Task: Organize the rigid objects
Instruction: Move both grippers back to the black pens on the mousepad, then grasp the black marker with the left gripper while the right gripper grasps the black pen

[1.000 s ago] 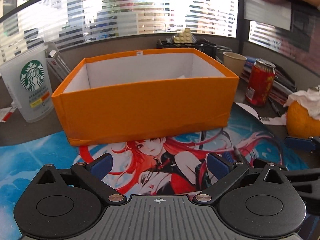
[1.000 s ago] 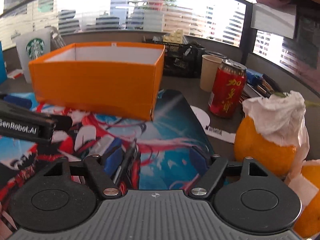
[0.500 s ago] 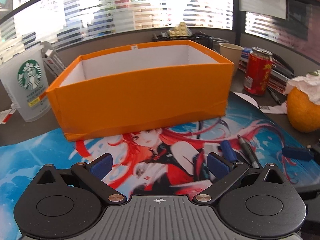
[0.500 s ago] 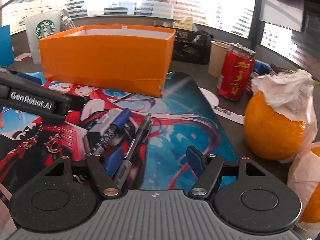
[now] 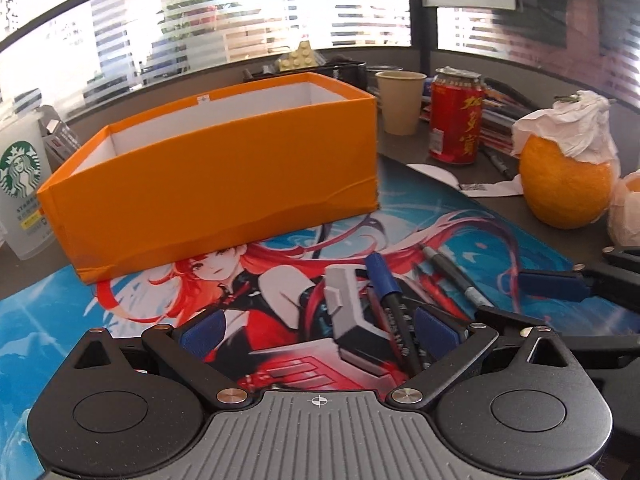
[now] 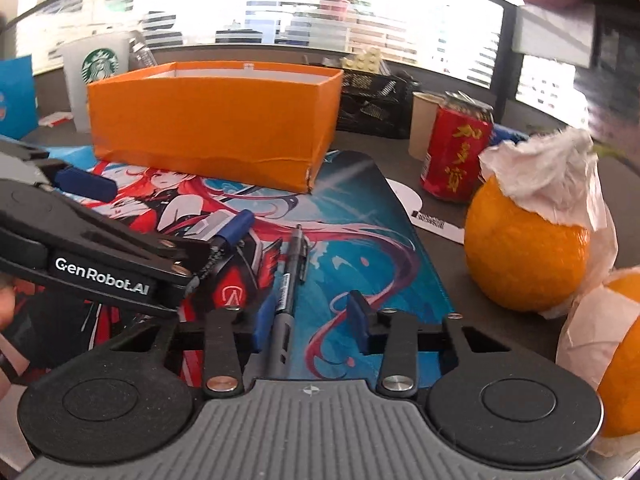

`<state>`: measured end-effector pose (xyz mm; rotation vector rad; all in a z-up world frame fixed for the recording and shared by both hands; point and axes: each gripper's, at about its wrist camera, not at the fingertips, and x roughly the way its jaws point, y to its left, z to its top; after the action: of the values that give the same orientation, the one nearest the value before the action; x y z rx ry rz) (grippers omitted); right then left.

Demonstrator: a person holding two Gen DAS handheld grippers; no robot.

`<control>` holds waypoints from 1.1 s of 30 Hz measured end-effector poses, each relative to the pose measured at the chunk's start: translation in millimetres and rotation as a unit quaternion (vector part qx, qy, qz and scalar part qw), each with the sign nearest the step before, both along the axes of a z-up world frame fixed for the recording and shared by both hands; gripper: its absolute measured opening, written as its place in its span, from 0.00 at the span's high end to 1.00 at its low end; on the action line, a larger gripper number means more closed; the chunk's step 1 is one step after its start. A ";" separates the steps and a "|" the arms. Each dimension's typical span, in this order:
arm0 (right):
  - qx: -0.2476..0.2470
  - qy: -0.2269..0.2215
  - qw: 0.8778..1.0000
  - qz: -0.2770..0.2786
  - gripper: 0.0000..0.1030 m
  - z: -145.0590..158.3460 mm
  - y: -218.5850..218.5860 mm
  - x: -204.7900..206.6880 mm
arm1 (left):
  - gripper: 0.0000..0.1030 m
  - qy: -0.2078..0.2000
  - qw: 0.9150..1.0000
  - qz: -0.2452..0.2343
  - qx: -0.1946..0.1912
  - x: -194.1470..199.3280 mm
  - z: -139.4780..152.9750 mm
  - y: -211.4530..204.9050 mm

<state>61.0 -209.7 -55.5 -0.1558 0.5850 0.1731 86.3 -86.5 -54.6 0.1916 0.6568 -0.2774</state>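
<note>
Harsh window [image 6: 320,8] backlight, blown highlights, fisheye-bent edges.

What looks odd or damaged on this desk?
The orange box is battered: its lower front is creased and its near corner torn. Beside the red can, an orange wears crumpled white tissue, oddly, like a cap.

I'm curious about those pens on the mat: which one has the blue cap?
The blue-capped pen lies next to the grey stapler, between the left claw's fingers. The other pen, further right, is black and grey.
</note>
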 end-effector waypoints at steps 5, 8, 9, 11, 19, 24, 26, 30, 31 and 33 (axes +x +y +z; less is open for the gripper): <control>0.027 0.014 1.000 0.002 0.69 0.5 -8.3 3.0 | 0.01 -0.020 1.000 -0.012 -0.009 -10.4 7.5 -1.6; 0.026 0.023 0.999 0.004 0.69 2.0 -12.5 2.1 | 0.01 -0.011 1.000 -0.018 -0.013 -11.6 6.9 -4.7; 0.024 0.025 0.999 0.003 0.69 2.5 -13.8 1.0 | 0.01 -0.009 1.000 -0.019 -0.017 -12.0 6.4 -5.2; 0.019 0.028 0.999 0.002 0.69 3.4 -15.7 -0.9 | 0.01 -0.003 0.999 -0.021 -0.025 -12.4 5.4 -5.7; 0.027 0.026 0.999 0.012 0.69 1.3 -27.6 -5.8 | 0.02 0.006 1.000 -0.002 -0.016 -9.1 -6.5 1.7; 0.006 0.024 0.999 0.025 0.87 2.3 -14.8 -8.2 | 0.07 0.019 0.999 -0.020 -0.034 -11.3 -18.0 0.4; 0.001 0.023 0.999 0.028 0.90 2.2 -12.3 -8.5 | 0.12 0.008 0.999 -0.030 -0.034 -14.0 -18.3 0.1; 0.013 0.026 0.999 0.025 0.90 2.5 -15.7 -7.1 | 0.65 -0.008 0.998 -0.038 -0.040 -17.3 -14.6 1.2; 0.016 0.027 0.999 0.023 0.90 2.5 -16.1 -7.0 | 0.81 -0.009 0.998 -0.038 -0.039 -17.4 -13.6 0.9; 0.021 0.027 0.999 0.021 0.90 2.4 -16.7 -6.9 | 0.89 -0.008 0.998 -0.039 -0.042 -15.9 -13.1 2.3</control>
<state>54.1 -226.4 -53.2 -0.1230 0.6317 0.2312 70.4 -84.2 -67.7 0.1392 0.6220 -0.3776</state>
